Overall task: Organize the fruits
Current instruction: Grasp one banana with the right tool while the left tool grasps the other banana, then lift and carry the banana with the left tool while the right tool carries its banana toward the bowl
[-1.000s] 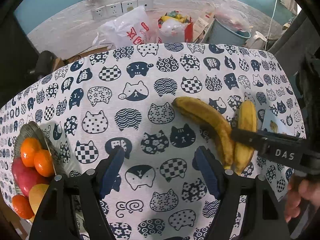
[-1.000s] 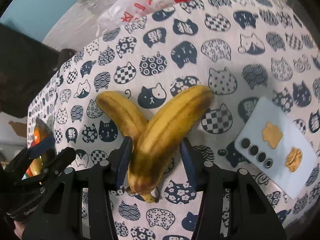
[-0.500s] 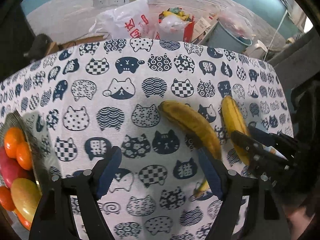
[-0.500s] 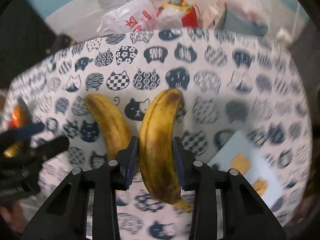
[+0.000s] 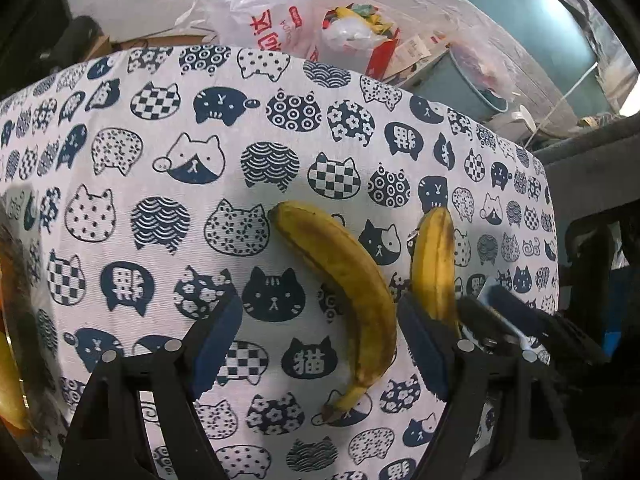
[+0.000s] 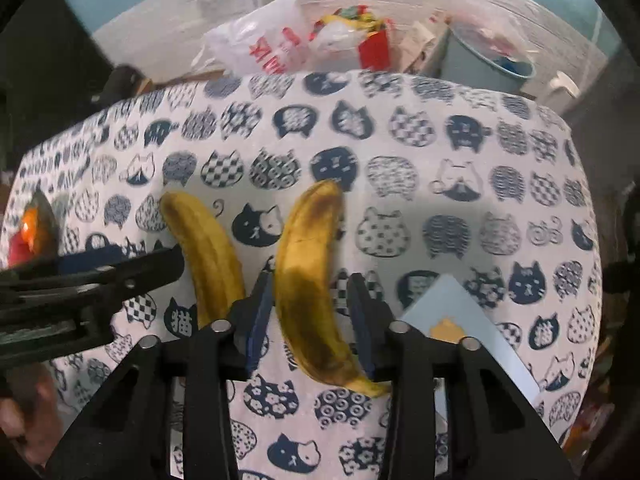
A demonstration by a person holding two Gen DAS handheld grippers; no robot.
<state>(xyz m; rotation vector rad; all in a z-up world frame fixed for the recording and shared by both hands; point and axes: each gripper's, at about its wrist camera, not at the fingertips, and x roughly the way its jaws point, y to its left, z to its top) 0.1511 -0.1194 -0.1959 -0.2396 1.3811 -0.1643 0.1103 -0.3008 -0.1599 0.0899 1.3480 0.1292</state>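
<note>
On cat-print cloth [image 6: 460, 152], right claw [image 6: 310, 312] opening around banana [image 6: 308, 280]

Surface [image 5: 168, 92]: covered by a white cloth printed with navy cat heads in checked, floral, wave and dotted patterns.

Lying on it:
- one curved yellow banana with brown speckling [image 5: 344, 276], stem toward the near edge;
- a pale blue card bearing orange shapes [image 6: 460, 320], near the right edge;
- a dish of orange and red fruit [image 6: 34, 228], at the far left edge, only partly visible.
</note>
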